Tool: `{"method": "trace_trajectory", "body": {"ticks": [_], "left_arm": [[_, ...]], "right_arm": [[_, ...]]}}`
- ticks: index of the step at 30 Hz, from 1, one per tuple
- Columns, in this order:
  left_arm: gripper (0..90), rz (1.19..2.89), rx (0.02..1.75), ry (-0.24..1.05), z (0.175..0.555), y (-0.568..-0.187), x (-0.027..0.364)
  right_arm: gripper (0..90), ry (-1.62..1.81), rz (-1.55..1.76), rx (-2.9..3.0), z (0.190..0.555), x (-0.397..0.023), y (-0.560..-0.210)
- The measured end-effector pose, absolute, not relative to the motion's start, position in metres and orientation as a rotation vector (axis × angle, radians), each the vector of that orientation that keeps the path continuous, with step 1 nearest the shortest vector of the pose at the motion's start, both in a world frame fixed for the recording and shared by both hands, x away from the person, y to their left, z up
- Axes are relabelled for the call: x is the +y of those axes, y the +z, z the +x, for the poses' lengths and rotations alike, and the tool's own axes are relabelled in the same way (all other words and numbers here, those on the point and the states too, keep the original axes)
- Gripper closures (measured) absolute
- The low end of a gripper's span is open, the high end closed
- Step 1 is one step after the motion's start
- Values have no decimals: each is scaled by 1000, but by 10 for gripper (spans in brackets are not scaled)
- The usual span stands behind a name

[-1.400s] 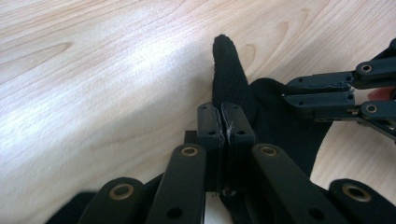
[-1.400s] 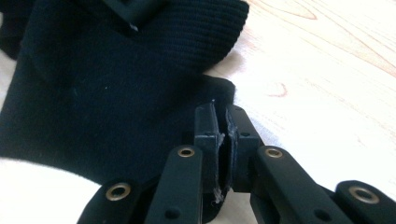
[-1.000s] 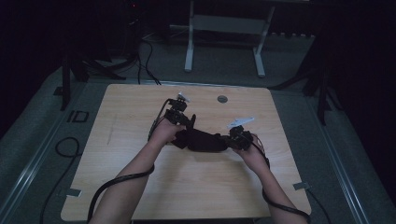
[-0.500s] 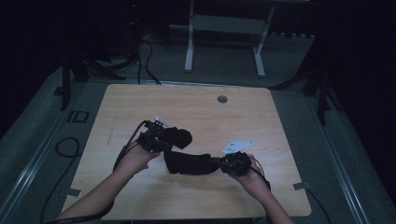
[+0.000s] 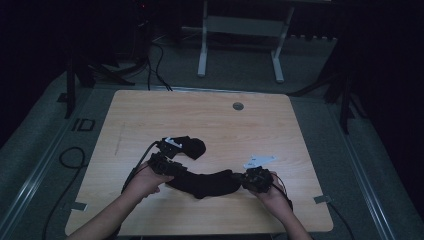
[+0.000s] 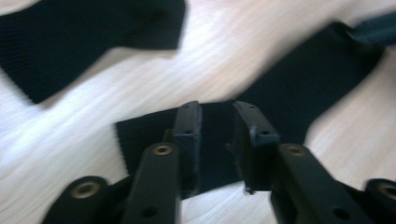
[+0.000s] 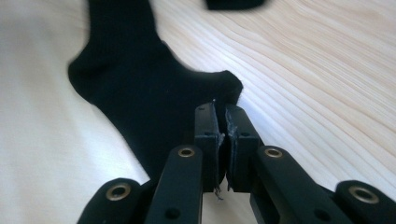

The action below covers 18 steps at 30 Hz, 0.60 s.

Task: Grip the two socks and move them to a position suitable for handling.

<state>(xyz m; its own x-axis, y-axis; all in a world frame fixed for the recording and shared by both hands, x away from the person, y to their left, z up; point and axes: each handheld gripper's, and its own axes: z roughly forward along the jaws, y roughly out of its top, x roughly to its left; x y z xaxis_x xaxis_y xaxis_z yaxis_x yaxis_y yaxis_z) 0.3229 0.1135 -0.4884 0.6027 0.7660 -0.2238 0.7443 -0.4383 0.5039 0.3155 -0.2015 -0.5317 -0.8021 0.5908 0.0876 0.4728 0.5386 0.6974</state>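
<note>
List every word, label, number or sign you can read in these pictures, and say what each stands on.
"ID": pale letters on the grey floor left of the wooden table, by its far-left corner.
No other text can be read: the black socks, the grippers and the table carry no legible marking.

Two black knit socks, flat on pale wood. Long sock [image 5: 202, 182] stretched across lower centre of frame. Second sock [image 5: 189, 147] bunched just above its left end.

The near sock [image 5: 202, 183] is plain black with a fine ribbed knit; the far sock [image 5: 189, 146] is black too. The table [image 5: 210, 120] is pale wood with wavy grain. Both grippers' jaws are matt black with brass-coloured rivets.
</note>
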Motion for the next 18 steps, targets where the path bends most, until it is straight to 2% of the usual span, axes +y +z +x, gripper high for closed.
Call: {"method": "trace_trajectory", "body": {"ticks": [4,7,8,10,12,13,15,16,17,18], "left_arm": [[713,2263,1179,-19,324,-506,109],[777,2263,1186,-75,327,-521,104],[780,2271,1185,-87,327,-526,103],[779,2289,1182,-73,328,-532,101],[780,2289,1182,-73,328,-532,101],[806,2256,1188,-58,331,-530,103],[814,2254,1184,-61,333,-529,103],[849,2254,1184,-61,333,-529,103],[858,2272,1173,-46,333,-531,101],[873,2275,1170,-44,334,-532,99]], "right_arm": [[842,1077,956,2598,324,-212,-539],[831,1060,987,2589,329,-217,-543],[793,1060,995,2590,331,-219,-544],[632,1042,1013,2571,333,-221,-547],[632,1030,1026,2557,334,-223,-546],[645,1042,1024,2512,335,-225,-541],[787,1069,1000,2500,333,-224,-534],[787,1069,1000,2500,333,-224,-534],[893,1083,980,2522,331,-219,-531],[898,1080,967,2543,330,-215,-532]]}}
